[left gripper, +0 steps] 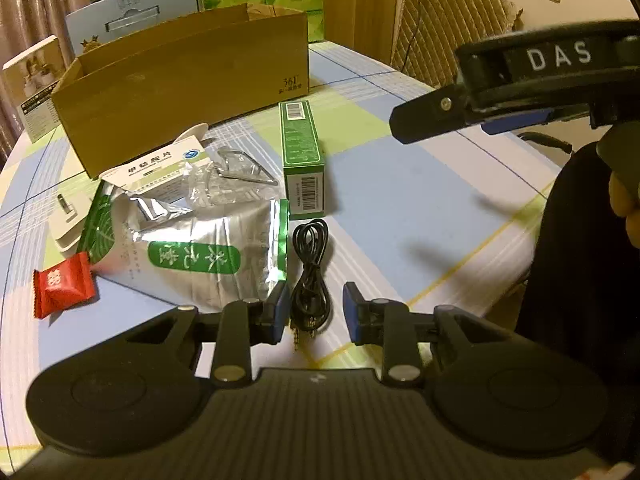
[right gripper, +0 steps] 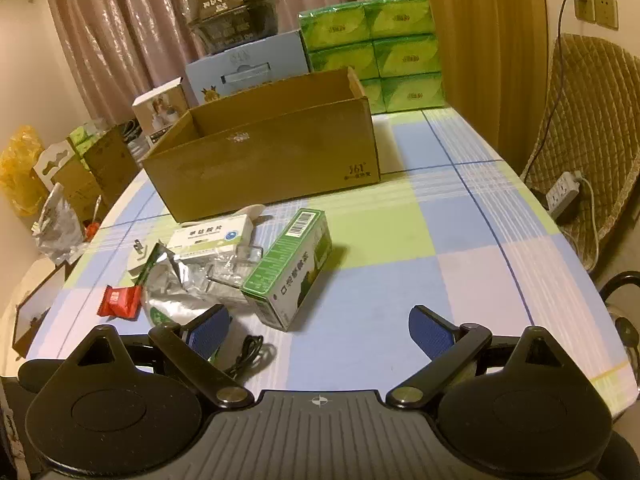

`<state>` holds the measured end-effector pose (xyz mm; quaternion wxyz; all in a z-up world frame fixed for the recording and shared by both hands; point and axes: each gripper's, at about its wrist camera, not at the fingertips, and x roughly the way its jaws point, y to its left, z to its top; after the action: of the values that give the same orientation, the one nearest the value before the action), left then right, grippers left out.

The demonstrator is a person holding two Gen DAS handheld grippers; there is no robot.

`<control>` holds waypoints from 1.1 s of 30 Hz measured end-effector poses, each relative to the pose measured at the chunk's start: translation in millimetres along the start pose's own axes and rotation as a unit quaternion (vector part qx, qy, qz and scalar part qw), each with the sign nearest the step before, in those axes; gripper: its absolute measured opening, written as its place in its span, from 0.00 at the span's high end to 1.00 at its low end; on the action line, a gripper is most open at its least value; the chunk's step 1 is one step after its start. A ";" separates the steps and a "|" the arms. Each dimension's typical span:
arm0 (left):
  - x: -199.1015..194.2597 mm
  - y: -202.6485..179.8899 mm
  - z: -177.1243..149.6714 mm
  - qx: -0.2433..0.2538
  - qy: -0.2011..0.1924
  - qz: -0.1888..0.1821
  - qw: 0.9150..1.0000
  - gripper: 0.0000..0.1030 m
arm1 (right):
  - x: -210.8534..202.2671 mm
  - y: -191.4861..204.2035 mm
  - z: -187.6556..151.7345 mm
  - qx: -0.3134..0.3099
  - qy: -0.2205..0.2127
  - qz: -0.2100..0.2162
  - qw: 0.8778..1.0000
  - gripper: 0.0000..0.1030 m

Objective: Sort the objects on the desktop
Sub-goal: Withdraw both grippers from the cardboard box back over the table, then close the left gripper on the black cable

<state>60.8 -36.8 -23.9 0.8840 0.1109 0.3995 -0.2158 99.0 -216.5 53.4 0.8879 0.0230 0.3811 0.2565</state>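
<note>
A coiled black cable [left gripper: 310,272] lies on the checked tablecloth, its plug end between the blue pads of my left gripper [left gripper: 316,312]. The left pad is at the cable and a gap shows at the right pad, so the jaws stand open around it. Left of the cable are a silver-green foil bag [left gripper: 192,256] and a red candy packet [left gripper: 64,284]; behind it is a green carton [left gripper: 302,156]. My right gripper [right gripper: 320,336] hovers wide open over bare cloth, the cable [right gripper: 248,356] just inside its left finger. An open cardboard box [right gripper: 260,160] stands behind.
A white medicine box [left gripper: 160,168], clear wrapping [left gripper: 232,180] and a white plug [left gripper: 68,216] lie near the bag. Green tissue packs [right gripper: 372,52] and a blue carton [right gripper: 248,68] stand behind the box. A wicker chair [right gripper: 580,140] holds a power strip [right gripper: 562,196]. A person's dark sleeve [left gripper: 580,240] is at the right.
</note>
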 end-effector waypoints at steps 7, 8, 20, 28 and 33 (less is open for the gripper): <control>21.1 4.2 1.7 0.011 0.012 -0.004 1.000 0.76 | 10.5 -3.9 0.9 0.006 0.012 -0.001 1.000 0.09; 22.9 4.5 1.4 0.013 0.013 -0.004 1.000 0.76 | 11.6 -4.0 1.2 0.007 0.013 -0.001 1.000 0.09; 29.6 1.5 1.5 0.012 0.022 -0.010 1.000 0.81 | 20.1 -2.1 5.6 0.011 0.014 0.003 1.000 0.09; 5.9 6.0 5.6 0.007 -0.006 -0.009 1.000 0.82 | 18.3 -1.7 9.8 0.012 0.007 0.001 1.000 0.09; -3.9 11.0 9.4 0.002 -0.018 -0.004 1.000 0.82 | 16.7 -4.1 11.5 0.022 0.003 0.001 1.000 0.09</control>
<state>69.8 -29.4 -14.6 0.8902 0.1073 0.3831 -0.2220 118.4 -210.4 49.5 0.8857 0.0419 0.3892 0.2495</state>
